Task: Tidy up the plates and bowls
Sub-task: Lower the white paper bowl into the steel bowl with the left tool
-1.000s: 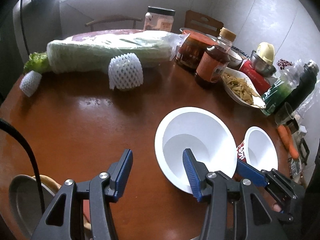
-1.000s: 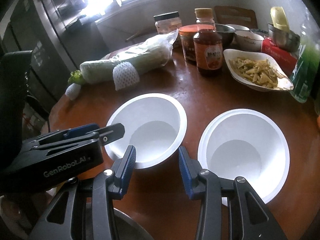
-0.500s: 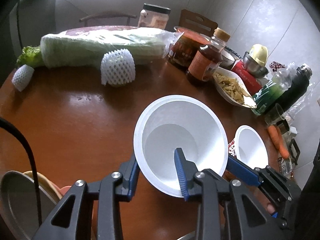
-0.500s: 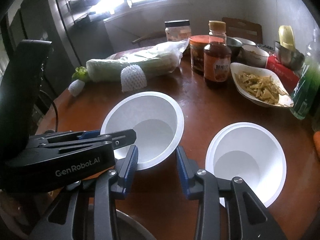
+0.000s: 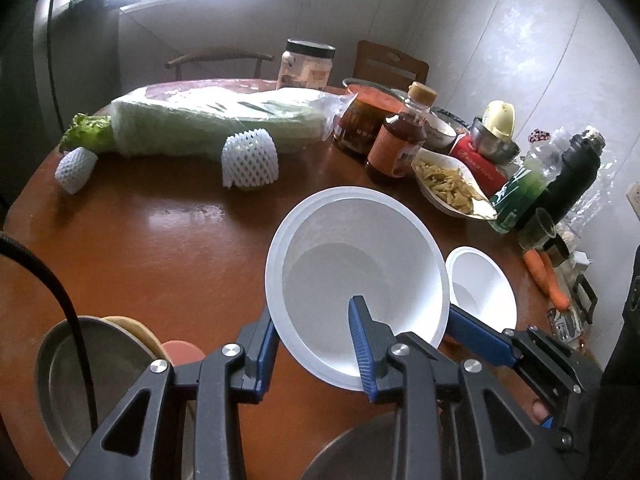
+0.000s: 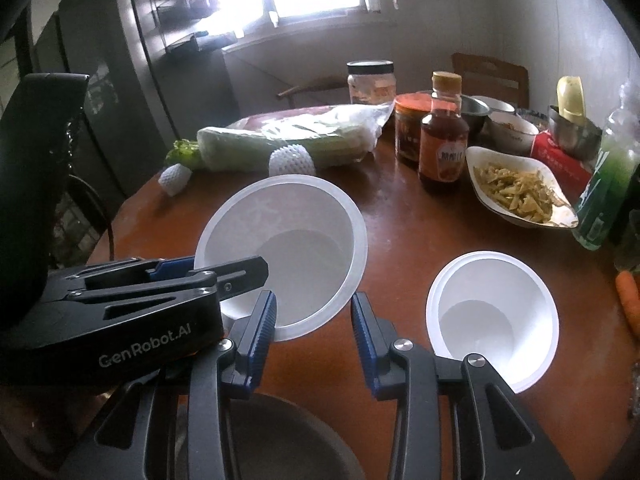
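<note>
Left gripper (image 5: 312, 344): clamped on large bowl (image 5: 356, 276) rim, lifted for stacking.
Right gripper (image 6: 314, 332): held apart, empty, near small bowl (image 6: 492, 316).

Round reddish-brown wooden surface (image 5: 160, 248), glossy, carrying a wrapped cabbage (image 5: 216, 124), two white foam nets (image 5: 250, 158), sauce bottle (image 5: 396, 140), jars, white dish of shredded vegetable (image 5: 452, 188), small white bowl (image 6: 492, 320), carrots (image 5: 546, 276), metal plate (image 5: 80, 376) at the near edge.
</note>
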### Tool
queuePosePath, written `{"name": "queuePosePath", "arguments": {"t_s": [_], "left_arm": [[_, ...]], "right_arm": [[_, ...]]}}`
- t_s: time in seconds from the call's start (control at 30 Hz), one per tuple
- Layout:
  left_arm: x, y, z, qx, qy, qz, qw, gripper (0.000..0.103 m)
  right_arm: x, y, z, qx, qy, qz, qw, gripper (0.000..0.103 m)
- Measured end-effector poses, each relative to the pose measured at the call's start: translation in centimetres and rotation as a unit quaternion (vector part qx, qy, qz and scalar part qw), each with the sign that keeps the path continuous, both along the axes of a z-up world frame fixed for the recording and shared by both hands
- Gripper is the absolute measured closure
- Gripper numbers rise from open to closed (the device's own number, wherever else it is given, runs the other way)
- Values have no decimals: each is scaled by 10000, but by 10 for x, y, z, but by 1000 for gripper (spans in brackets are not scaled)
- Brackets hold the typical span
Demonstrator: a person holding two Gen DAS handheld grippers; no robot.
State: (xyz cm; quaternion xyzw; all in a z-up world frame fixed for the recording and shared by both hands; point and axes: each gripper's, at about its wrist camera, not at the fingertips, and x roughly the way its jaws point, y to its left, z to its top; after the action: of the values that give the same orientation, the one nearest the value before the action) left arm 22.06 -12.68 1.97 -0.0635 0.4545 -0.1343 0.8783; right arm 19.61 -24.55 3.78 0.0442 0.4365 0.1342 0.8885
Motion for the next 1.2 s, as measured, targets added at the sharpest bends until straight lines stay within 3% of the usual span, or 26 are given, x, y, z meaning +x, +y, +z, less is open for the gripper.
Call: {"name": "queuePosePath", "arguments": {"t_s": [1.2], "left_arm": [[-88,-2,35,213,-643,-18,9977,69]], "right_arm": [[-79,7,34,-73,-551,40,9984,63]]}}
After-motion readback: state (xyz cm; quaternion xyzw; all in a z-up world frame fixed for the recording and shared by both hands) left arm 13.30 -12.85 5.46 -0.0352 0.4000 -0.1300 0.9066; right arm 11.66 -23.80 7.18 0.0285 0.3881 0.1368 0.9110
